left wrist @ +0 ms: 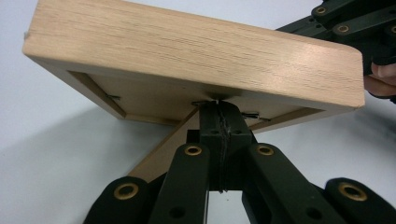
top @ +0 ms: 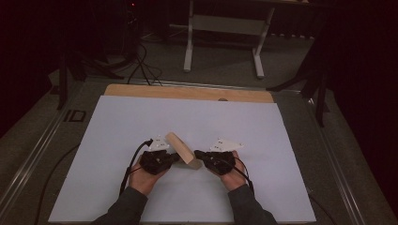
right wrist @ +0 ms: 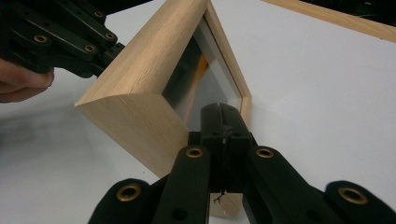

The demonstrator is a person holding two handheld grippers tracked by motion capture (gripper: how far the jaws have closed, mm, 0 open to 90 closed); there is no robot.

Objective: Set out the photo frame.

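Note:
A light wooden picture frame (top: 180, 149) stands tilted on the white sheet (top: 117, 140), between my two grippers. My left gripper (top: 176, 157) is shut, its tips against the frame's back. In the left gripper view the closed jaws (left wrist: 218, 108) touch the lower inner edge of the frame (left wrist: 196, 51), beside small metal tabs and a wooden strut (left wrist: 163, 149). My right gripper (top: 197, 153) is shut too. In the right gripper view its tips (right wrist: 223, 113) rest against the glass (right wrist: 205, 88) of the frame (right wrist: 135, 84). Whether either pinches anything is unclear.
The white sheet lies on a wooden board (top: 187, 92) whose far edge shows. Behind the table stand a white stand's legs (top: 223, 28), floor cables (top: 141, 61) and dark tripod legs (top: 319, 89). A metal rail (top: 33, 154) runs along the left.

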